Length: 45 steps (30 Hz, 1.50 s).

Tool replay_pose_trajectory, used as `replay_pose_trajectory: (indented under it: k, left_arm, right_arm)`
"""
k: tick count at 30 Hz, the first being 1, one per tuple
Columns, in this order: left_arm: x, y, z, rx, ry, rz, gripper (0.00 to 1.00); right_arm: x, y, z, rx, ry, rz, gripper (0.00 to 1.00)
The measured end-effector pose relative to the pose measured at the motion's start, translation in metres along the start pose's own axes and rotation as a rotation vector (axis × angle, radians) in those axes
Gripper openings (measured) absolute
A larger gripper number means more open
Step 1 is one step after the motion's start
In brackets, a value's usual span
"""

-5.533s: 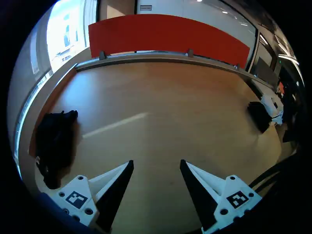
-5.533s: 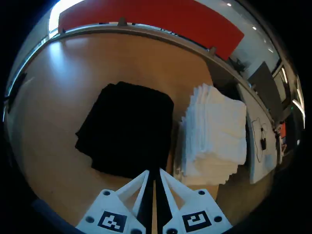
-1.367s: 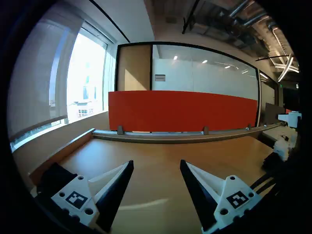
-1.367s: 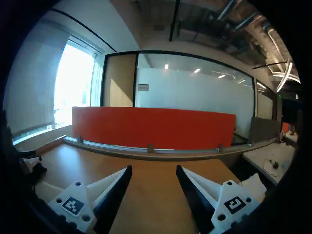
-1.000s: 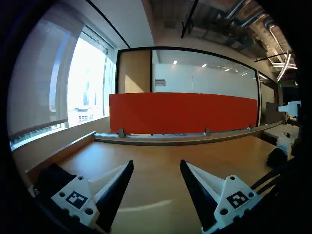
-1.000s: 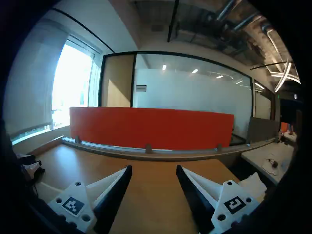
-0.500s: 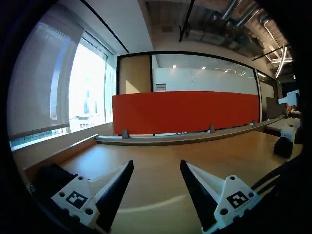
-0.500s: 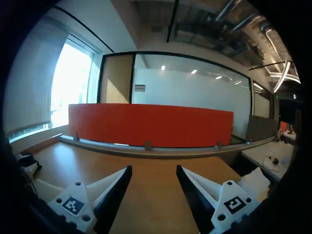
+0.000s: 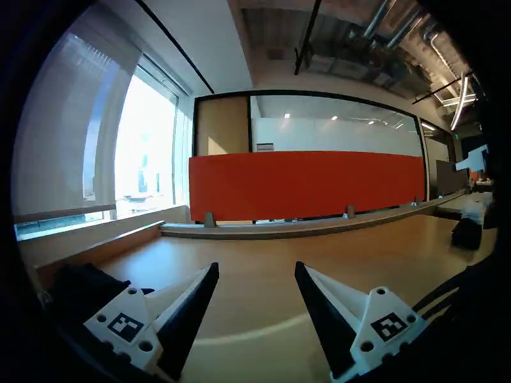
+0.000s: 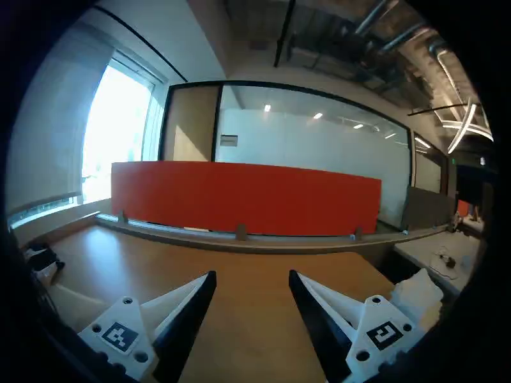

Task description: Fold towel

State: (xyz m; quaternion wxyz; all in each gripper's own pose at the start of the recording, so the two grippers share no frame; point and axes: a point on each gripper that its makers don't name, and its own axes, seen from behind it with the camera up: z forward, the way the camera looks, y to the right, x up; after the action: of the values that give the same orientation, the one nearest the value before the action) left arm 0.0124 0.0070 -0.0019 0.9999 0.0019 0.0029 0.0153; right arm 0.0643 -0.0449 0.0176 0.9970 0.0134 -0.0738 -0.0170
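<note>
My left gripper (image 9: 255,268) is open and holds nothing, low over the wooden table (image 9: 255,255). A crumpled black cloth (image 9: 73,284) lies just left of its left finger. A dark folded stack (image 9: 466,233) sits far off at the right of the left gripper view. My right gripper (image 10: 251,274) is also open with nothing between its fingers. The top of a white towel stack (image 10: 418,293) shows beside its right finger. Both cameras look level along the tabletop.
A red divider panel (image 9: 306,185) on a rail runs along the table's far edge. A bright window (image 9: 144,166) is on the left. A neighbouring desk (image 10: 441,252) with small items stands at the right. A small dark and white shape (image 10: 41,260) lies at the left edge.
Both views have tipped up from looking down on the table to looking level along it. The right gripper, shut 5.5 s ago, is open. In the last second the views only drifted slightly.
</note>
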Motion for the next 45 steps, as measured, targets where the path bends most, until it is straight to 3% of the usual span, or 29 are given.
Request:
replay_pose_trajectory:
  k: [11,26,38,45]
  left_arm:
    - [-0.008,-0.006,-0.001,0.005,0.003,-0.032,0.88]
    - [-0.011,-0.005,0.002,-0.006,-0.005,-0.031,0.88]
    - [-0.011,-0.005,0.003,-0.006,-0.005,-0.031,0.88]
    - [-0.01,-0.004,0.003,-0.006,-0.005,-0.031,0.88]
  right_arm:
    - [-0.007,-0.005,-0.002,0.007,-0.008,-0.01,0.87]
    - [-0.006,0.0,-0.002,0.01,0.0,0.002,0.87]
    - [-0.002,0.034,-0.001,-0.038,0.042,0.057,0.87]
    - [-0.013,0.057,-0.002,-0.061,0.069,0.096,0.87]
